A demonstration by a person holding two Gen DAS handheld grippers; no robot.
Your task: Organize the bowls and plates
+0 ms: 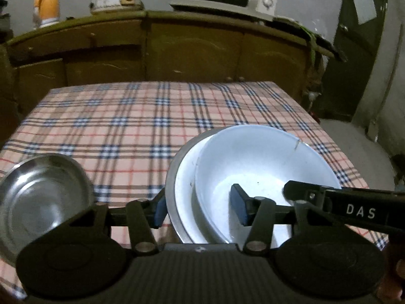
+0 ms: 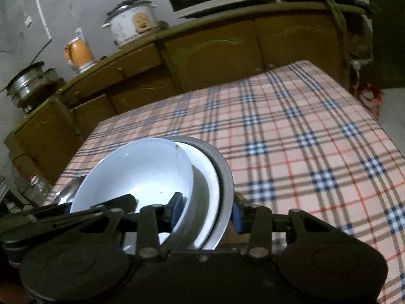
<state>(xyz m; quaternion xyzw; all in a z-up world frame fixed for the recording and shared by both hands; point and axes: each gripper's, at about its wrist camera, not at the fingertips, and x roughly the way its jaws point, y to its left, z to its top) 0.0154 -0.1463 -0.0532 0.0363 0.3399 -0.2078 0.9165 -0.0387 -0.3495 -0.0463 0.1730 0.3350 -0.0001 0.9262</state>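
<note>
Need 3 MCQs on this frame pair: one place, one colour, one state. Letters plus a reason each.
1. Where does the shiny steel bowl sit relative to the stack of white bowls?
A) left of it B) inside it C) far table edge

2. What colour are the pads on the gripper fingers?
A) red B) blue C) yellow

3. How do the left gripper and right gripper stand on the stack?
A) both clear of it B) only one on it C) each clamped across its rim

Key: 1 A, it lies left of the stack on the plaid tablecloth; 2 B, the pads show blue; 3 C, each has one finger inside, one outside.
</note>
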